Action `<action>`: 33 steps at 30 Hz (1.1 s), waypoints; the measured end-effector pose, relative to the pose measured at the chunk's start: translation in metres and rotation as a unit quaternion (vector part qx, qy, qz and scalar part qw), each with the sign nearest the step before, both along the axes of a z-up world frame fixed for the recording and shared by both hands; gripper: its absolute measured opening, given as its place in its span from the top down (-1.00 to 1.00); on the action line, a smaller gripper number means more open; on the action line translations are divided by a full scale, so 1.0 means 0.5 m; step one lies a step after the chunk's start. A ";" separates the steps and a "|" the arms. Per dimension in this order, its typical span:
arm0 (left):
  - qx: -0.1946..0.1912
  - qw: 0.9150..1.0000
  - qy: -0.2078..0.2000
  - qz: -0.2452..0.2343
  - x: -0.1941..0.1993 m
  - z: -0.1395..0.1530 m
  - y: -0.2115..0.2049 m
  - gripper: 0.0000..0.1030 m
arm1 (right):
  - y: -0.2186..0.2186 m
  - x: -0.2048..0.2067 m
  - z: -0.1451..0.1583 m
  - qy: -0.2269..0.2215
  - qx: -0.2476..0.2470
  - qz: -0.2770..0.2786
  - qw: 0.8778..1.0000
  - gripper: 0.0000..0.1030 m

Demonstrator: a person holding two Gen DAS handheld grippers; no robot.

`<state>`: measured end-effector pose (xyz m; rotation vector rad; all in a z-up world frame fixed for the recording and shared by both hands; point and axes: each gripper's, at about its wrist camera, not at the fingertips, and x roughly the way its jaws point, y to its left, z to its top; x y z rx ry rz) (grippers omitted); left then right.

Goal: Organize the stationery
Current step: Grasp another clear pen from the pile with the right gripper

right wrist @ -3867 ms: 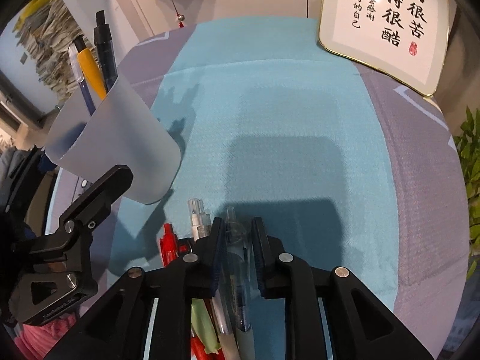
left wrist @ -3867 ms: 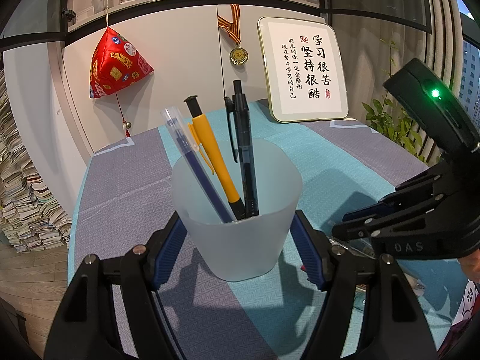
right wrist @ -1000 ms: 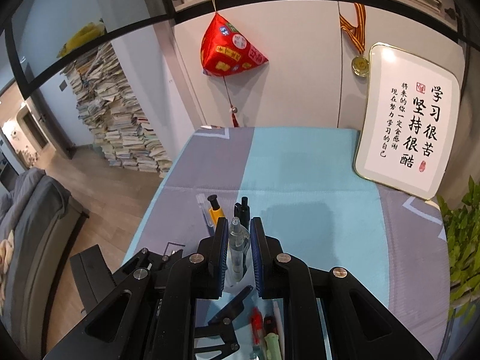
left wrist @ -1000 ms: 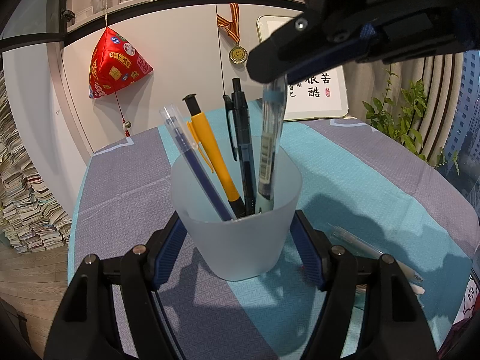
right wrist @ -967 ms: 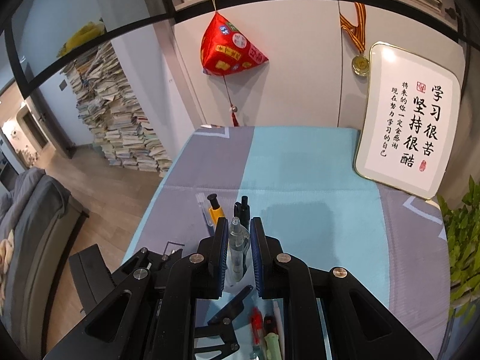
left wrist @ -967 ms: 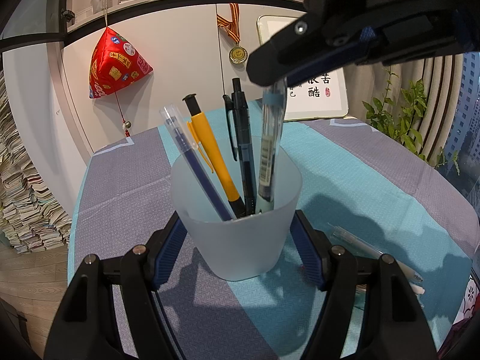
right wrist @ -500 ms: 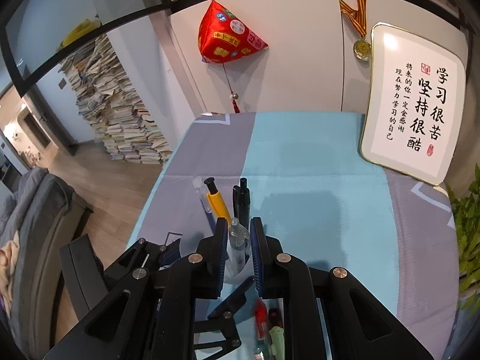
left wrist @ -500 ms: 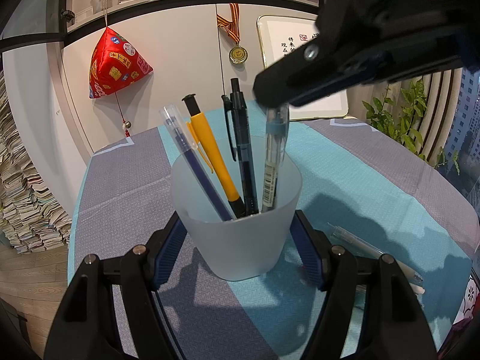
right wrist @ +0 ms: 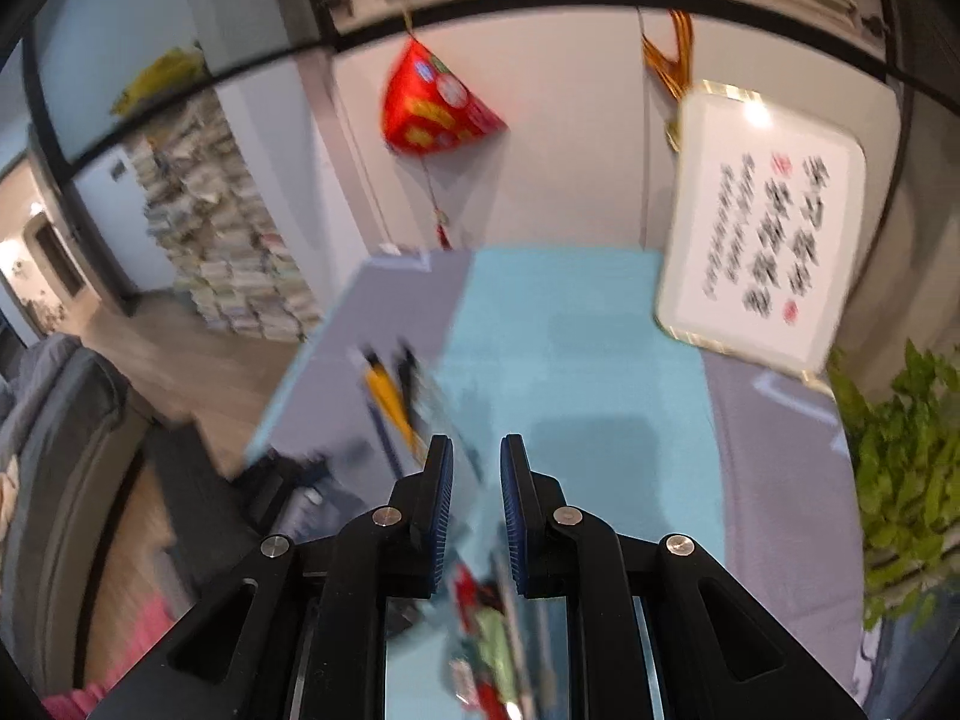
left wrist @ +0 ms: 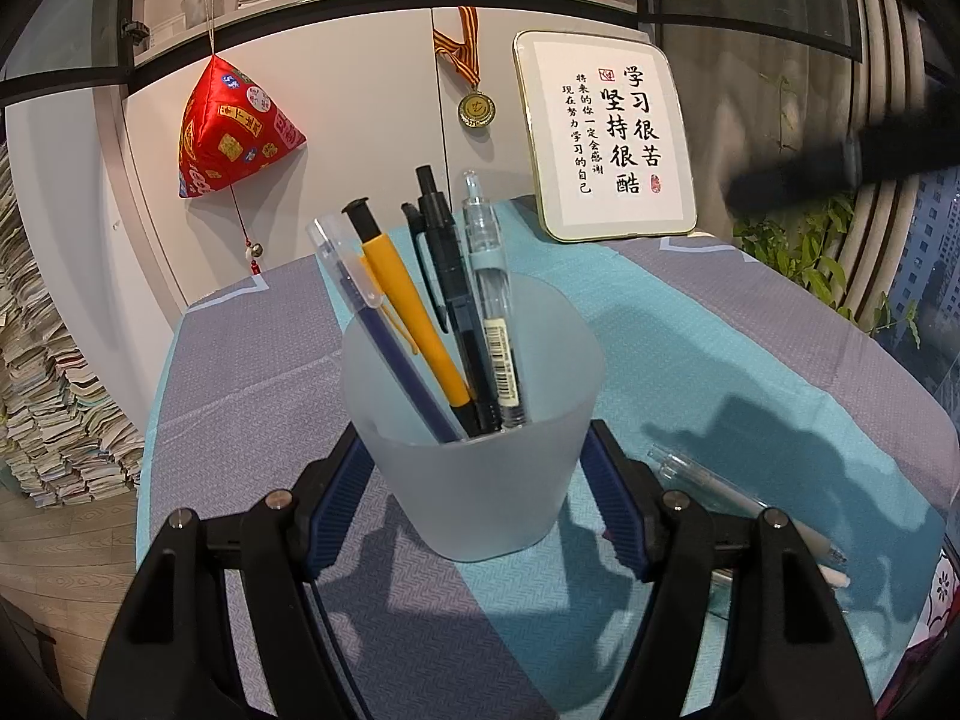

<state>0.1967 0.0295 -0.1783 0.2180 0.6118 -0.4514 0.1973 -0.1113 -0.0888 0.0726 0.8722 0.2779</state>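
Observation:
My left gripper (left wrist: 474, 498) is shut on a frosted pen cup (left wrist: 474, 438) standing on the table. The cup holds a blue pen (left wrist: 384, 330), an orange pen (left wrist: 408, 312), a black pen (left wrist: 450, 300) and a clear gel pen (left wrist: 492, 312). My right gripper (right wrist: 475, 480) is open and empty, high above the table; it shows as a dark blur at upper right in the left wrist view (left wrist: 840, 168). The cup with pens appears blurred below it (right wrist: 396, 408). Loose pens lie on the cloth (left wrist: 744, 498), and blurred below the right gripper (right wrist: 486, 648).
A blue and grey cloth (left wrist: 720, 324) covers the table. A framed calligraphy board (left wrist: 606, 138) leans on the wall at the back. A red ornament (left wrist: 234, 132) and a medal (left wrist: 477, 108) hang there. A plant (right wrist: 900, 456) stands at the right.
My right gripper has let go of the clear gel pen, which now stands in the cup. The gripper has opened and pulled up and away to the right.

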 end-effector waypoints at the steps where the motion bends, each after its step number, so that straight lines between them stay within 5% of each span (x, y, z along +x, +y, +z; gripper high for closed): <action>1: 0.000 1.000 0.000 0.000 0.000 0.000 -0.001 -0.35 | -0.007 0.001 -0.021 0.015 -0.005 -0.003 1.000 0.69; 10: 0.002 1.000 0.000 0.000 0.001 -0.001 0.001 -0.35 | -0.025 0.009 -0.153 0.106 -0.018 -0.005 0.994 0.69; 33: 0.003 1.000 0.000 0.000 0.000 -0.002 0.001 -0.35 | 0.002 0.062 -0.232 0.152 -0.034 0.005 0.988 0.68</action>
